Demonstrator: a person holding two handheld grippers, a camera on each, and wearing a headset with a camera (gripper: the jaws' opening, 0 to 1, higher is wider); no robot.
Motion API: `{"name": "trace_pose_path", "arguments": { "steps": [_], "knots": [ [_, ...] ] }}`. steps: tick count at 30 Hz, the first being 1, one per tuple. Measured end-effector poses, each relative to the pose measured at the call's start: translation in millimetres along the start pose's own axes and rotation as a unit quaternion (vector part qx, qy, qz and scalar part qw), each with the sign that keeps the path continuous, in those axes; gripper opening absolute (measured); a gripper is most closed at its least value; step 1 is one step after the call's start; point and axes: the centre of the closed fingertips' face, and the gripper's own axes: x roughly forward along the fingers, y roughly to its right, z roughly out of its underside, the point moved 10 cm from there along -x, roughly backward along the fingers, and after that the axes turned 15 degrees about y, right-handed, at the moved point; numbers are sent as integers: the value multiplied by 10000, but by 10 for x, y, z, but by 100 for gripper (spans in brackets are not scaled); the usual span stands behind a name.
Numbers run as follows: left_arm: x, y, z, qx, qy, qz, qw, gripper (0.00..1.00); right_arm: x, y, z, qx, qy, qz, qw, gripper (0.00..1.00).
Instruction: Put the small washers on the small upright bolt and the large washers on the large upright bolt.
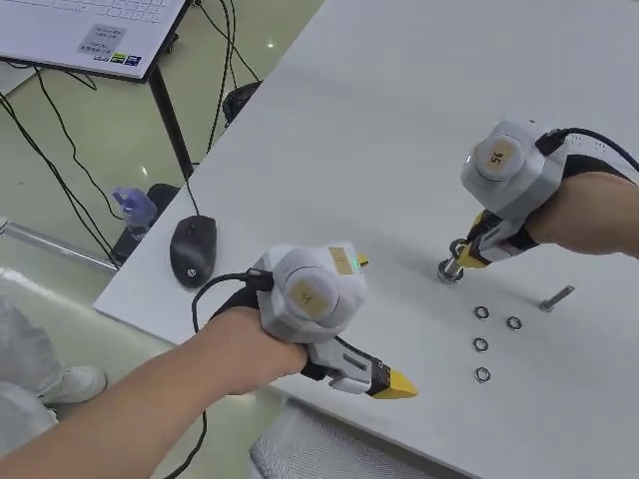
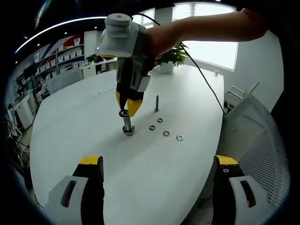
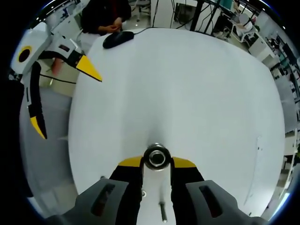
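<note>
- Right gripper: held at the far right of the white table, its yellow-tipped jaws clenched on a large washer.
- Large washer: gripped at the top end of the large bolt, which stands upright on the table directly under the jaws. In the left gripper view the ring sits level across the bolt's tip. Whether it has passed over the threads cannot be told.
- Left gripper: at the near table edge, well apart from the bolts, its jaws spread wide and grasping nothing. In the right gripper view its two yellow tips stand far apart off the table's left side.
- Small washers: four rings lying flat on the table just beside the large bolt, between it and the near edge, all loose and apart from each other.
- Small bolt: upright on the table beyond the small washers, near the large bolt and bare of rings.
- Obstructions: the right gripper's body and the hand holding it hide the large bolt's upper part in the head view.
- Surroundings: a black mouse with its cable at the table's left corner; a laptop on a neighbouring stand; a spray bottle and cables on the floor; a mesh chair at the table side; a potted plant at the far end.
</note>
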Motion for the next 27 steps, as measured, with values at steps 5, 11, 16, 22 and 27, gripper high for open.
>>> {"name": "trace_pose_path", "arguments": {
  "steps": [5, 11, 16, 22, 27],
  "knots": [
    [2, -2, -17, -5, 48, -15, 10000, 97, 40, -2, 16, -2, -67, -24, 10000, 22],
    [4, 4, -24, 5, 46, -6, 10000, 96, 111, 5, 36, -1, -139, -50, 9999, 22],
    [0, 4, -15, -4, 29, -13, 10000, 96, 213, 46, 67, -34, -201, -76, 9998, 22],
    [-12, 16, -11, -7, 13, -14, 10000, 95, 307, 65, 113, 2, -277, -95, 9996, 22],
    [-13, 26, -1, -4, -15, 5, 10000, 94, 355, 78, 151, 38, -292, -89, 9995, 22]
  ]
}}
